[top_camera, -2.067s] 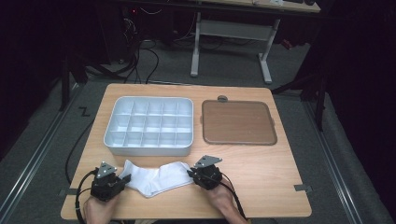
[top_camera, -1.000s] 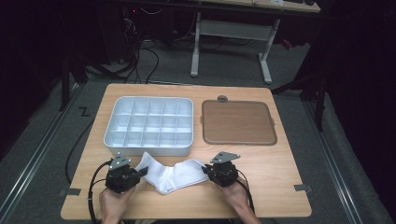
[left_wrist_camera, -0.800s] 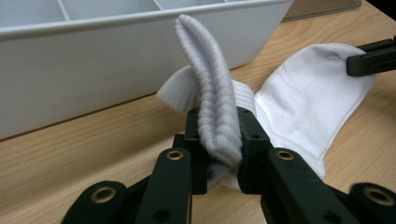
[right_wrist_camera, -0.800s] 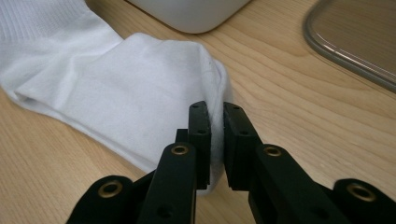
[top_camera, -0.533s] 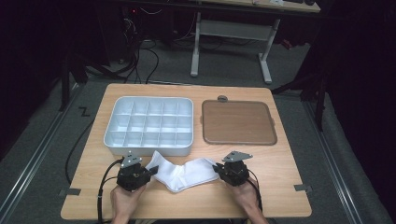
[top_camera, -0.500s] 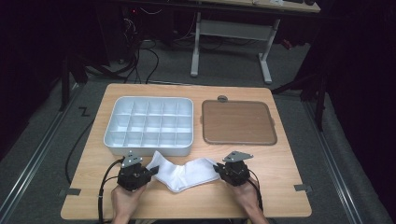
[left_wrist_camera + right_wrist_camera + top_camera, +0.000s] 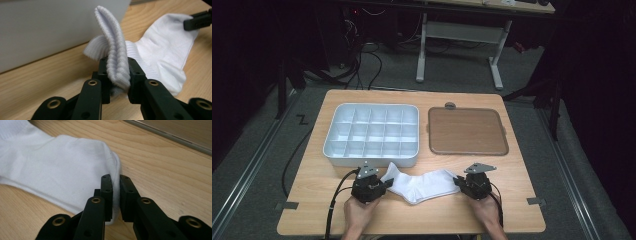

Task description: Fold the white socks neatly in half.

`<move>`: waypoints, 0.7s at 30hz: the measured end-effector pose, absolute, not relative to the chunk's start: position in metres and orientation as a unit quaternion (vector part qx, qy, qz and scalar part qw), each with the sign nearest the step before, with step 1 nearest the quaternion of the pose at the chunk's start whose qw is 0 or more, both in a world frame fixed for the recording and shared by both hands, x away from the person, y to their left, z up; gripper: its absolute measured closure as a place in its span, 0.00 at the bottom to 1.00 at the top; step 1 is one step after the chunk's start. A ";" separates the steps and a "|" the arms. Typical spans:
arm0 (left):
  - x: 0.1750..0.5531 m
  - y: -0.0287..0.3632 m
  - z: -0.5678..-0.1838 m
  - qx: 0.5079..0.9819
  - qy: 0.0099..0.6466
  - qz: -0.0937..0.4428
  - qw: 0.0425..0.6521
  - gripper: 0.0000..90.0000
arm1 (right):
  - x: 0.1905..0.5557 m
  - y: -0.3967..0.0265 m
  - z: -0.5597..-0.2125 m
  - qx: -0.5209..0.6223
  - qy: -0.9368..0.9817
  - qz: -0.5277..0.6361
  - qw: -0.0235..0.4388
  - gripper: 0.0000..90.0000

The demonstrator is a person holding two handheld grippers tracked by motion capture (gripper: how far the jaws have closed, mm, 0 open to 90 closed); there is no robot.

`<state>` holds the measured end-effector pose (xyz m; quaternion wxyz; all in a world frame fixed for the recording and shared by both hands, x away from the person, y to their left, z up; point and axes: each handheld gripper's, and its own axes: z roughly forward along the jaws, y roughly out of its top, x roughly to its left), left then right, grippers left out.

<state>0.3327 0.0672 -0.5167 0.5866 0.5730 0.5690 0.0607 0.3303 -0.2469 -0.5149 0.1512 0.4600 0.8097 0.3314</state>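
A white sock [image 7: 422, 184] lies stretched across the near part of the wooden table [image 7: 522, 165], just in front of the tray. My left gripper [image 7: 384, 184] is shut on the ribbed cuff, which stands up folded between the pads [image 7: 118, 75]. The sock's body [image 7: 160, 55] runs away toward the other gripper. At the opposite end my right gripper [image 7: 457, 182] is shut on the toe. Its pads pinch the thin edge of the sock [image 7: 62, 167] at the right gripper [image 7: 116, 195]. A hand holds each gripper from the table's near edge.
A pale compartment tray [image 7: 332, 145] sits at the back left, its wall [image 7: 50, 32] close behind the cuff. A brown flat board [image 7: 467, 131] lies at the back right, its edge [image 7: 175, 135] beyond the toe. Bare wood stretches to the right.
Both grippers have carried the sock to the right along the near edge, keeping it stretched between them. Both grips have stayed the same.
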 end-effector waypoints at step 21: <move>0.332 0.064 -0.535 0.595 0.573 0.084 0.557 0.70 | 0.324 -0.259 -0.524 0.462 0.804 0.344 0.147 0.87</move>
